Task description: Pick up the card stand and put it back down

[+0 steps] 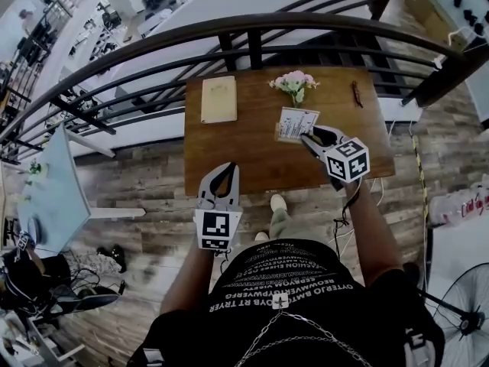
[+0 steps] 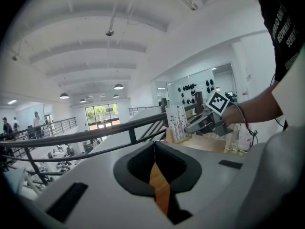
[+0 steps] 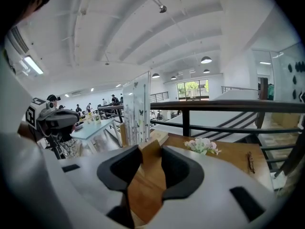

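The card stand (image 1: 295, 123) is a white printed card upright in a pale wooden base, on the brown table (image 1: 229, 155) right of the middle. My right gripper (image 1: 306, 138) is at its near right corner. In the right gripper view the end of the wooden base fills the gap between the jaws of the right gripper (image 3: 151, 150), and the card stand (image 3: 136, 106) rises just to the left. I cannot tell if the base is off the table. My left gripper (image 1: 227, 167) hangs shut and empty at the table's near edge. In its own view the left gripper (image 2: 155, 149) faces the card stand (image 2: 175, 122).
A tan book (image 1: 219, 99) lies at the table's far left. A small bunch of pink flowers (image 1: 294, 85) stands behind the card stand, and a pair of dark glasses (image 1: 357, 93) lies at the far right. A black railing (image 1: 252, 33) runs along the table's far side.
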The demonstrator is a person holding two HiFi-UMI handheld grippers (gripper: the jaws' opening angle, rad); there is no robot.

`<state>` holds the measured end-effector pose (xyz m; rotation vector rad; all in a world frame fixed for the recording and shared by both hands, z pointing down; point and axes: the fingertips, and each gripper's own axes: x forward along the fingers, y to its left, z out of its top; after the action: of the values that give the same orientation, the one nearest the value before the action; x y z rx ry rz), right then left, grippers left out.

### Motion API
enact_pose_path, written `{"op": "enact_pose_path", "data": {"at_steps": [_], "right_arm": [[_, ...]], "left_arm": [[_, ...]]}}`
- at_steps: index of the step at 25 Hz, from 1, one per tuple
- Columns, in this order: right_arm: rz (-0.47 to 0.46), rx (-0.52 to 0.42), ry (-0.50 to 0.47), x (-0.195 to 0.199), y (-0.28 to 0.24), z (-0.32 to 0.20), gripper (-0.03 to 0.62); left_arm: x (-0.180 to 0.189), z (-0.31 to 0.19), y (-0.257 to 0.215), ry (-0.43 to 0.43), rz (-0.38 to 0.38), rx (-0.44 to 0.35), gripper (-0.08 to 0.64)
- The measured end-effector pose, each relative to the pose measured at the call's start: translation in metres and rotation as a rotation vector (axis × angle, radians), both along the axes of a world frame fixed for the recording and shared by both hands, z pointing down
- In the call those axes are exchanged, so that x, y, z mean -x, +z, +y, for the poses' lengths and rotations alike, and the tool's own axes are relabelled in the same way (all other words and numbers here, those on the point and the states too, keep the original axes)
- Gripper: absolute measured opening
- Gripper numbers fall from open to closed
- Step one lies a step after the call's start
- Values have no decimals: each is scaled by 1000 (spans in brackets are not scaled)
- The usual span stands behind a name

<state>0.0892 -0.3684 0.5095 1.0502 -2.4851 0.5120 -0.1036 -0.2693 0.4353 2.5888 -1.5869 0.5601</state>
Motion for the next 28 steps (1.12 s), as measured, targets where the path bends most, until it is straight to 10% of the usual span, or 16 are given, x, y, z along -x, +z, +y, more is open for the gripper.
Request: {"op": "enact_pose_path", "data": {"at_steps": [28], "right_arm": [[126,196,-49,-27,223,-50,149]], "left_arm": [[-16,-79,51,-99,-27,121,28]]}}
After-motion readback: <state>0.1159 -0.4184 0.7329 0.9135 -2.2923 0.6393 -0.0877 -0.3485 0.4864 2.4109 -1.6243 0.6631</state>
